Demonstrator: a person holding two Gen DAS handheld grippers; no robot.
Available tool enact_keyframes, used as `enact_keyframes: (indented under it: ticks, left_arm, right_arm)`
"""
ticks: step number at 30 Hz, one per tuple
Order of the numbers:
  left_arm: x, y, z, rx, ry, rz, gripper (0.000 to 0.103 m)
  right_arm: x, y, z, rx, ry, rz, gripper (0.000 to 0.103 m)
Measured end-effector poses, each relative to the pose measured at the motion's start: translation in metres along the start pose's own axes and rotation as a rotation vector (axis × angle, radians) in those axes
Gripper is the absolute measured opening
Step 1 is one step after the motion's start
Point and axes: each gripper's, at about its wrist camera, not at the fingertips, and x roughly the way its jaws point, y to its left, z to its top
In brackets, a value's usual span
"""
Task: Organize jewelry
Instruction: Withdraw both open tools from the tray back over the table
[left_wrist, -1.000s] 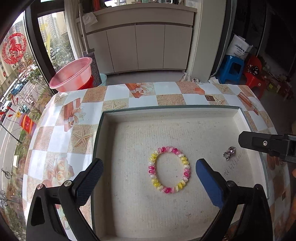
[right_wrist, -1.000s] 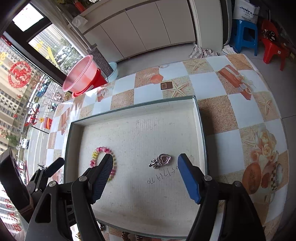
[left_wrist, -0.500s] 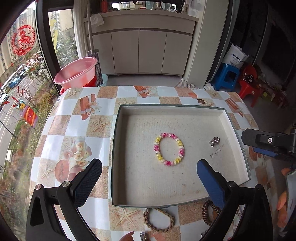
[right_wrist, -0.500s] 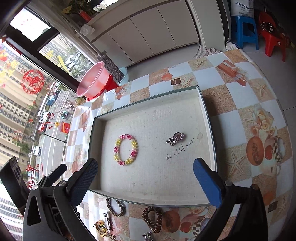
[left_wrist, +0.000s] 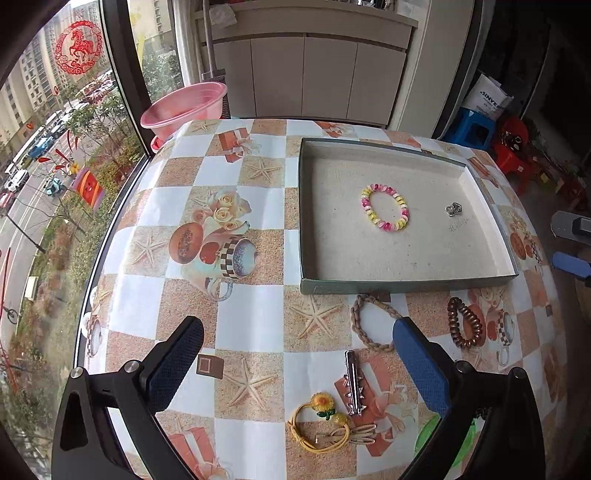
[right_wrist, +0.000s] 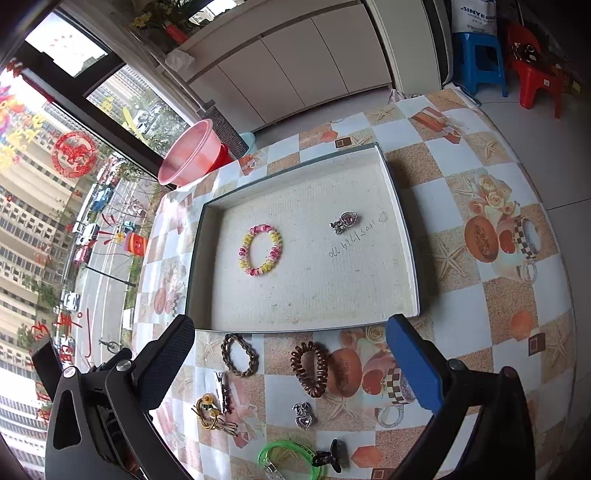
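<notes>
Right wrist view: both grippers hang empty over the jewelry sort, the right gripper (right_wrist: 291, 365) with jaws just opened wide, the left gripper (left_wrist: 297, 365) also spread. Inside the shallow felt-lined tray (right_wrist: 402, 229) lie a glossy pink-and-yellow coil bracelet (right_wrist: 260, 249) and a small silver heart charm (right_wrist: 344, 222). In front of the tray, on the patterned oilcloth, a braided band (right_wrist: 239, 355), brown spiral tie (right_wrist: 310, 368), toothed metal clip (right_wrist: 223, 391), sunflower tie (right_wrist: 210, 410), second charm (right_wrist: 303, 415) and green bangle (right_wrist: 288, 458) seemingly await sorting

Pink basin (left_wrist: 184, 107) by the window, blue stool (right_wrist: 480, 55), red chair (right_wrist: 535, 79).
</notes>
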Motion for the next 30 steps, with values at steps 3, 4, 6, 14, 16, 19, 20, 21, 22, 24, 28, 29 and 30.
enact_keyframes:
  ticks: [3,4,6,14,16,19,20,21,22,24,28,29,30]
  left_arm:
    - [0.0,0.011,-0.019,-0.014,0.043,-0.02,0.103]
    - [0.001,0.014,-0.025,-0.023,0.056,-0.028,0.103]
    - [0.001,0.021,-0.037,-0.041,0.083,-0.027,0.103]
    - [0.007,0.038,-0.077,-0.083,0.145,0.002,0.103]
    - [0.011,0.041,-0.079,-0.082,0.157,0.003,0.103]
    - [0.015,0.045,-0.082,-0.076,0.164,0.002,0.103]
    - [0.016,0.046,-0.082,-0.074,0.166,-0.002,0.103]
    - [0.017,0.047,-0.083,-0.072,0.169,-0.005,0.103]
    - [0.019,0.047,-0.084,-0.068,0.172,-0.007,0.103]
    - [0.022,0.047,-0.083,-0.058,0.178,-0.01,0.103]
    - [0.028,0.046,-0.084,-0.043,0.19,-0.014,0.103]
    - [0.029,0.046,-0.084,-0.042,0.193,-0.016,0.103]
    - [0.03,0.046,-0.084,-0.04,0.195,-0.018,0.103]
  right_arm:
    - [-0.001,0.0,-0.017,-0.012,0.026,-0.014,0.103]
    - [-0.002,0.0,-0.025,-0.018,0.033,-0.023,0.103]
    - [-0.002,-0.001,-0.039,-0.023,0.052,-0.038,0.103]
    - [0.01,-0.016,-0.096,0.032,0.164,-0.113,0.103]
    - [0.012,-0.023,-0.109,0.049,0.178,-0.142,0.103]
    - [0.013,-0.033,-0.122,0.051,0.191,-0.207,0.103]
    - [0.013,-0.036,-0.125,0.04,0.195,-0.231,0.103]
    - [0.013,-0.039,-0.128,0.028,0.201,-0.254,0.103]
    - [0.014,-0.043,-0.131,0.017,0.208,-0.276,0.103]
    - [0.014,-0.048,-0.138,-0.007,0.222,-0.307,0.103]
    - [0.016,-0.054,-0.147,-0.035,0.243,-0.343,0.103]
    - [0.017,-0.056,-0.149,-0.037,0.248,-0.346,0.102]
    - [0.018,-0.057,-0.151,-0.041,0.25,-0.348,0.102]
